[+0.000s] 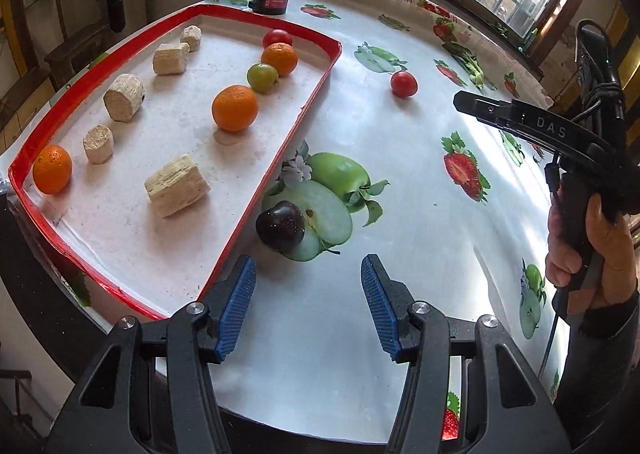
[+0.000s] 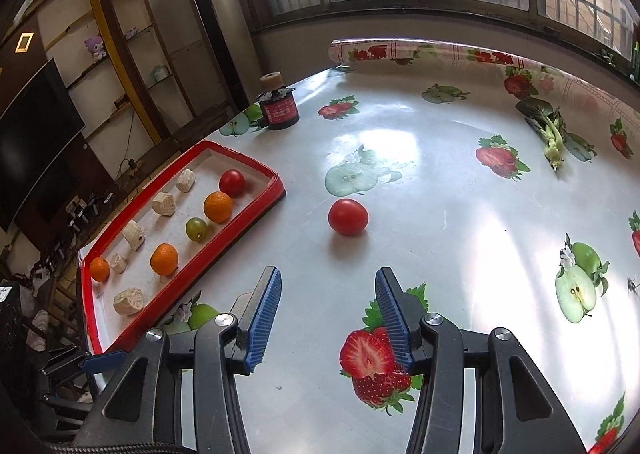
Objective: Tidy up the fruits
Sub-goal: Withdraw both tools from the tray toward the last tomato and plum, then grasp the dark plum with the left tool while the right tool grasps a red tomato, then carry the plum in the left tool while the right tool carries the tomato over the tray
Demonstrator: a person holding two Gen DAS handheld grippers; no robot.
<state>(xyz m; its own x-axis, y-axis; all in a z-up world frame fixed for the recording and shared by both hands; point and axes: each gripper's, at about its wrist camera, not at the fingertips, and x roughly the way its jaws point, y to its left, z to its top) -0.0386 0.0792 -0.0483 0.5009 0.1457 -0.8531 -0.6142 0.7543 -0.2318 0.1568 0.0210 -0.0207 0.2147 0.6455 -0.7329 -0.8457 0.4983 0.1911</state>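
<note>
The dark plum [image 1: 281,225] lies just ahead of the left gripper [image 1: 308,308], beside the red tray [image 1: 256,209]; best to straddle it squarely before closing. That gripper tilts steeply down, jaws parted and empty. The right gripper [image 2: 328,318], also open and empty, probably aims at the red tomato [image 2: 347,216] ahead.

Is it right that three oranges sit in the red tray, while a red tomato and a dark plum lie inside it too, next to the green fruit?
Not quite. The dark plum lies outside the red tray, on the tablecloth beside its edge, as the left wrist view shows. The three oranges, a red tomato and the green fruit are inside the tray.
</note>
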